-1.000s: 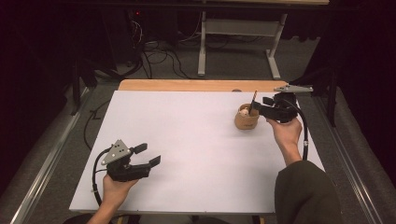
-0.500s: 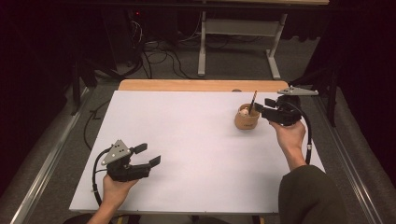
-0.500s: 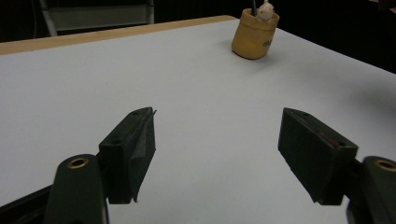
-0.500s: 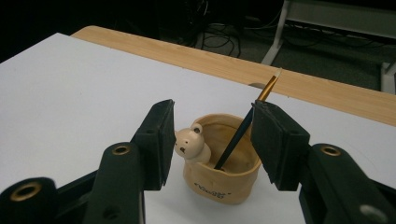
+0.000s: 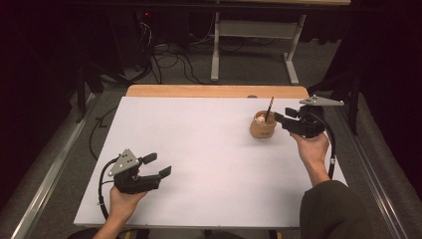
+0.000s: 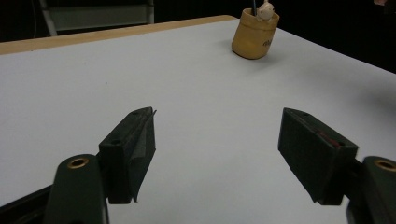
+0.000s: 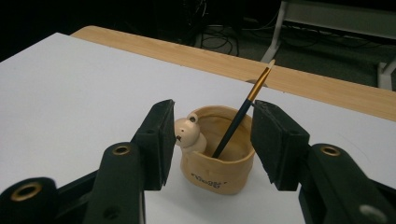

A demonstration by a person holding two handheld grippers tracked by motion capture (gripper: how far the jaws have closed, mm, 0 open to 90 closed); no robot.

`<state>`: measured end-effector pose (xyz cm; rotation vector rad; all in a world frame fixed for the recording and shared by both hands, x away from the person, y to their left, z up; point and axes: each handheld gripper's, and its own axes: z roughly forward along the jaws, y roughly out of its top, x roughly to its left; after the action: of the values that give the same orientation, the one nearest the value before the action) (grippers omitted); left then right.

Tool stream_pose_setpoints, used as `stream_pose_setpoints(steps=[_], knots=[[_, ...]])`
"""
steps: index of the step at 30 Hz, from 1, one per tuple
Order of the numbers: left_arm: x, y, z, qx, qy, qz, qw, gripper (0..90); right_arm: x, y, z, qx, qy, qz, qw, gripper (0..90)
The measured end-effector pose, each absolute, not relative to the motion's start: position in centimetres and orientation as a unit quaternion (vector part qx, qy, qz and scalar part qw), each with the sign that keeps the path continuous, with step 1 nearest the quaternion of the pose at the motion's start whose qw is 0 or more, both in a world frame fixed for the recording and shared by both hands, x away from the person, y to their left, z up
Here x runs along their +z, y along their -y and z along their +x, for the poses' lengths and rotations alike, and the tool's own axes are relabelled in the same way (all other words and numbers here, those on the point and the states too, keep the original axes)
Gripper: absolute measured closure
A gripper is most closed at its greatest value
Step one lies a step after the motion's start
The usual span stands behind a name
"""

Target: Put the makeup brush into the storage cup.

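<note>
Both grippers are showing matte black bodies, wedge-shaped jaws and brass-ringed holes near the jaw bases. Left gripper [image 5: 160, 165] is carrying a grey three-cornered plate and trailing a black looped cable. Right gripper [image 5: 279, 117] likewise. Right arm is wearing a dark olive sleeve [image 5: 326, 209].

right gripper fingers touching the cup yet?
Apart. In the right gripper view the right gripper has both fingers short of the cup; white table shows between finger and cup. The paintbrush leans inside.

Brush [image 7: 243, 109] lower end hidden inside cup [image 7: 219, 175].
</note>
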<state>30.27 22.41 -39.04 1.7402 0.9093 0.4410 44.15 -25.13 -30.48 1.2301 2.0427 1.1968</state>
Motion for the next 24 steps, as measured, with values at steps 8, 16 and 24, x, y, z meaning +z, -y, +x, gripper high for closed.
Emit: stream_pose_setpoints(steps=[8,16,24], knots=[[-39.0,-22.4,30.3,0.185,-0.382,0.731,0.535,27.8,-30.5,25.4,43.5,0.437,-0.744,0.448,0.232,52.0],[-39.0,-22.4,30.3,0.184,-0.382,0.731,0.534,27.9,-30.8,25.9,42.9,0.442,-0.744,0.445,0.233,52.0],[-39.1,-22.3,30.3,0.184,-0.382,0.731,0.534,28.0,-30.9,26.3,42.2,0.442,-0.742,0.448,0.23,52.0]])
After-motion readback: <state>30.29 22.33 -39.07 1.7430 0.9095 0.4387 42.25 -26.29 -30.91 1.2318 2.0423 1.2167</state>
